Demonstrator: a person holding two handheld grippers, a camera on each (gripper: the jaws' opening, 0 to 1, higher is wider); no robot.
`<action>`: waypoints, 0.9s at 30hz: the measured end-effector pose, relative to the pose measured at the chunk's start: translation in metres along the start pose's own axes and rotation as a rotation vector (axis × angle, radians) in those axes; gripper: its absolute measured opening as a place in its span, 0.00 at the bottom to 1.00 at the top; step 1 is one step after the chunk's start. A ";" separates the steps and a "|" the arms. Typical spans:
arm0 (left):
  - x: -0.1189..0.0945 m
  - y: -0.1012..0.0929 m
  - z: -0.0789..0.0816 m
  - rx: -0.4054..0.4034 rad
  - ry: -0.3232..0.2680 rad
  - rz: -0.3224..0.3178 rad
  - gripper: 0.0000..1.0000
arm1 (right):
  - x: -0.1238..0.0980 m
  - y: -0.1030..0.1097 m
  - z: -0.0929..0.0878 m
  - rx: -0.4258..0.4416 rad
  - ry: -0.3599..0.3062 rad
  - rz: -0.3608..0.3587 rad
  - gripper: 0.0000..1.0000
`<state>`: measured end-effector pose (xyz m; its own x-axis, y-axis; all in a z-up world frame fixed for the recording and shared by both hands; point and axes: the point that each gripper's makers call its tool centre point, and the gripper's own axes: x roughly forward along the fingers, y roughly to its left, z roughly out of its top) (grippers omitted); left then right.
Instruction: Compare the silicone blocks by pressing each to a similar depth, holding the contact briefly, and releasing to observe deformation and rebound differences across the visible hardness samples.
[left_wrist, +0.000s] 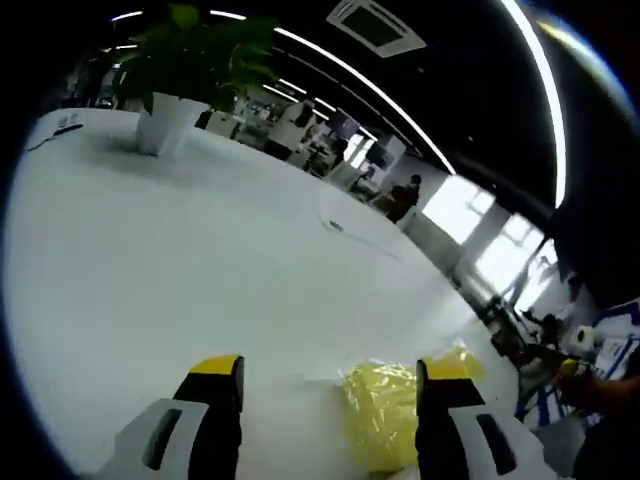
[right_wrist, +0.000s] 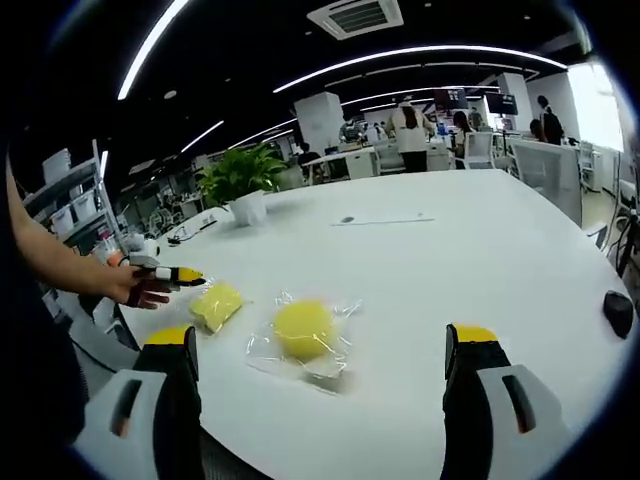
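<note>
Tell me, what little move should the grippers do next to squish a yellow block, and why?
Probably ease the left gripper forward and down onto the yellow block in its bag. That block already lies between its open jaws, close to the right jaw, but nothing looks pressed yet. The right gripper also hangs open, back from the round yellow block in clear wrap, so it has farther to go.

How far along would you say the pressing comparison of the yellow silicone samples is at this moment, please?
Nothing looks pressed yet. In hand: the left tool sits beside the flatter yellow silicone block in clear wrap, jaws apart around it in the left gripper view, seemingly lining up. Left: press, hold and release it, then the round yellow silicone block in clear wrap, which lies untouched on the white table ahead of the open right tool.
</note>
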<state>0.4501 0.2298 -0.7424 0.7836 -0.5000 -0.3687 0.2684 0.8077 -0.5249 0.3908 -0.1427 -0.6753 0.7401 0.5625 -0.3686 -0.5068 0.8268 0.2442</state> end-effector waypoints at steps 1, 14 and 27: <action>-0.004 -0.001 0.003 0.020 -0.004 0.002 0.89 | 0.001 0.000 0.001 -0.004 0.001 0.002 0.96; -0.071 -0.017 0.024 0.337 -0.075 -0.021 1.00 | 0.007 0.007 -0.006 -0.103 0.037 0.062 0.97; -0.129 -0.035 0.007 0.397 -0.105 0.043 1.00 | -0.003 0.015 -0.022 -0.122 0.068 0.055 0.97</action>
<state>0.3435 0.2675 -0.6714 0.8461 -0.4451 -0.2932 0.4132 0.8953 -0.1665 0.3714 -0.1322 -0.6904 0.6799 0.6019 -0.4190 -0.5991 0.7853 0.1561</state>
